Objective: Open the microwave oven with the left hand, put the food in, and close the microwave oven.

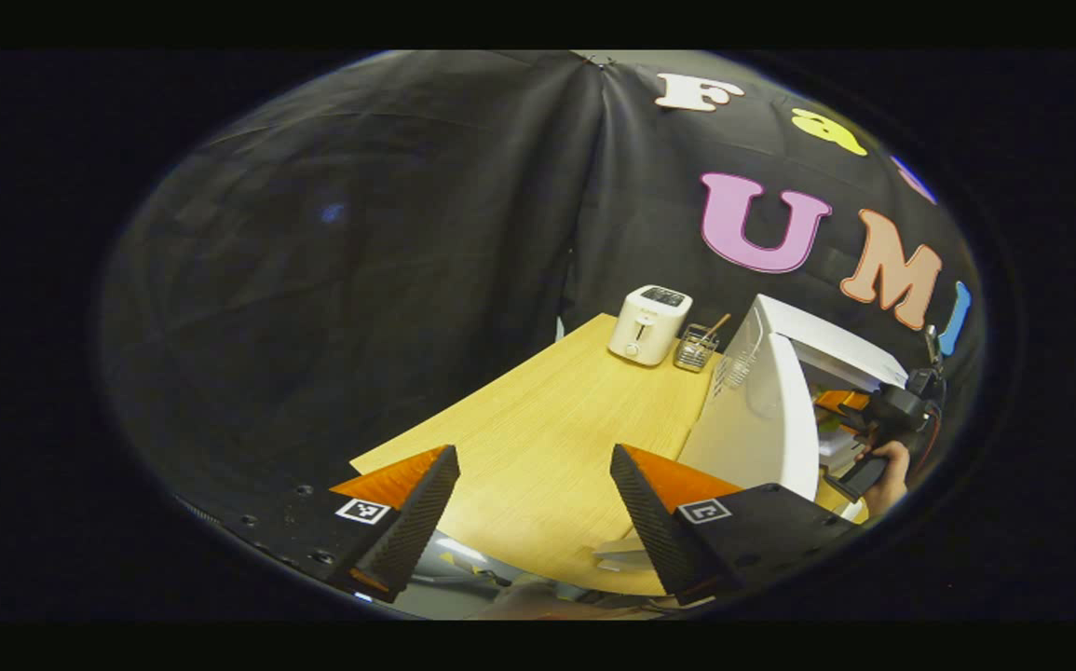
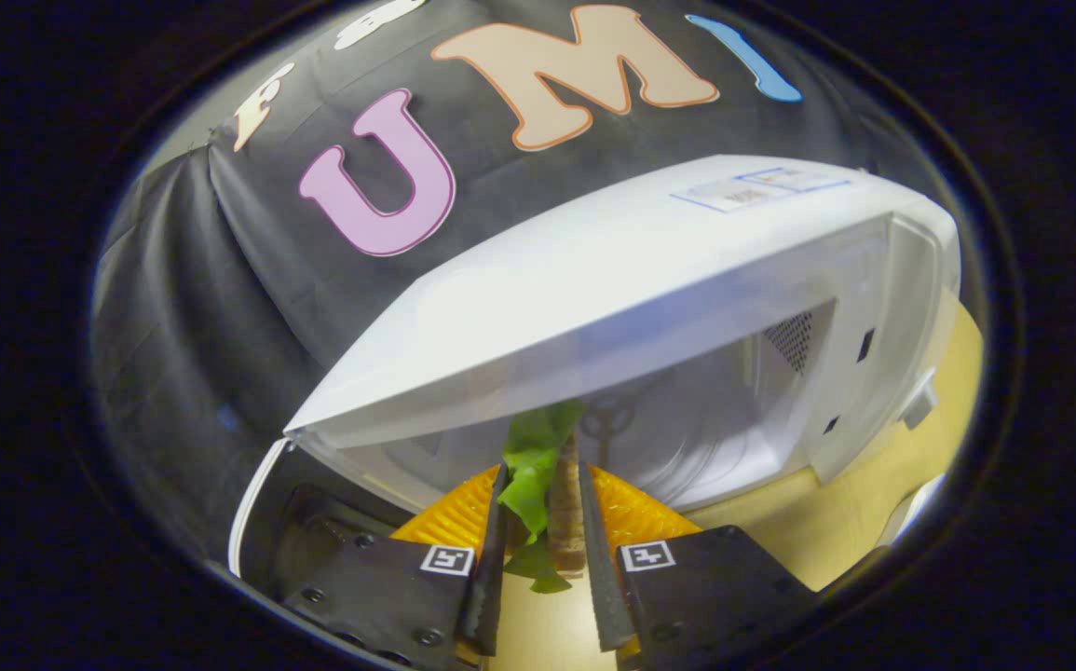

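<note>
left gripper view: the left gripper [image 1: 534,508] hangs over the near part of a wooden table [image 1: 547,419], its jaws spread wide with nothing between them. at the table's far end stand a white toaster [image 1: 649,323] and, just beside it, a small wire holder [image 1: 695,349] with utensils in it. to the right sits the white microwave oven [image 1: 803,345], its door [image 1: 752,419] swung open toward the camera. at the oven's open front a hand [image 1: 887,471] holds the right gripper [image 1: 882,415], which reaches into the cavity; from this side it cannot be told how its jaws stand.

right gripper view: the right gripper [image 2: 542,536] is clamped on the food [image 2: 538,485], a sandwich-like piece with green leaf and a brown layer, both fingers pressing its sides. the food is held at the mouth of the microwave oven [image 2: 640,270], its far end reaching into the white cavity [image 2: 705,419] and not resting on the oven's floor. a turntable hub shows on the cavity floor behind the food, and a vent grille marks the right inner wall. the open door's edge [image 2: 253,494] curves at lower left, and the wooden table [image 2: 873,485] shows to the right of the oven.
</note>
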A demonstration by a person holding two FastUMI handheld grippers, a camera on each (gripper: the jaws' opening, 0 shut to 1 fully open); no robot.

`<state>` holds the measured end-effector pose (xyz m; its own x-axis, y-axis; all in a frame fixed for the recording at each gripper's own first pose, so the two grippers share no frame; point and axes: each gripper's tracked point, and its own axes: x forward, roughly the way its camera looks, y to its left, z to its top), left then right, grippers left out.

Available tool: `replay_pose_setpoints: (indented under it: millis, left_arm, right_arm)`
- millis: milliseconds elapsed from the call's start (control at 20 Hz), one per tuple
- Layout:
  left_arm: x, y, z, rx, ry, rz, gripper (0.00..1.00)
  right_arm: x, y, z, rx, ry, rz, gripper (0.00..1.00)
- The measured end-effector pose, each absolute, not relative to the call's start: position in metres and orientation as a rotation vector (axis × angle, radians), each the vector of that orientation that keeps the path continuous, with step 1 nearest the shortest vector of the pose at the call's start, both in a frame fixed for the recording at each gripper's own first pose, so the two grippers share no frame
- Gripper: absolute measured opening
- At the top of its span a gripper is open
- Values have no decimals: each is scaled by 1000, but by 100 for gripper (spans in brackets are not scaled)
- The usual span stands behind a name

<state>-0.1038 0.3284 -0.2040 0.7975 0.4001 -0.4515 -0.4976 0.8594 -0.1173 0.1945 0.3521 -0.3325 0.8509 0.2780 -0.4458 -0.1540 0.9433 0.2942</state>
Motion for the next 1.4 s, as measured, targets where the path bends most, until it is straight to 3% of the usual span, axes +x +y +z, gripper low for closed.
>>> replay_pose_setpoints:
  millis: [50, 400, 600, 750, 800, 1000, 1250, 1400]
  left_arm:
    - [-105, 329, -205, -242, 434, 490, 96]
    - [-106, 329, -206, -243, 442, 497, 96]
    - [-106, 328, -207, -244, 446, 484, 96]
    - [-107, 327, -209, -252, 453, 466, 92]
    - [-108, 326, -210, -253, 456, 461, 96]
    - [-108, 325, -212, -263, 468, 431, 95]
    - [-107, 310, -212, -251, 480, 363, 92]
    - [-102, 306, -218, -231, 500, 324, 89]
  right_arm:
    - [201, 350, -333, 230, 485, 211, 35]
    - [230, 294, -355, -4, 433, 46, 34]
    - [224, 281, -368, -63, 466, 35, 25]
    - [212, 287, -362, -86, 457, 70, 40]
    - [207, 287, -360, -97, 457, 79, 48]
    - [185, 293, -347, -133, 441, 124, 53]
    - [151, 294, -324, -156, 419, 151, 84]
    - [132, 292, -307, -137, 408, 157, 95]
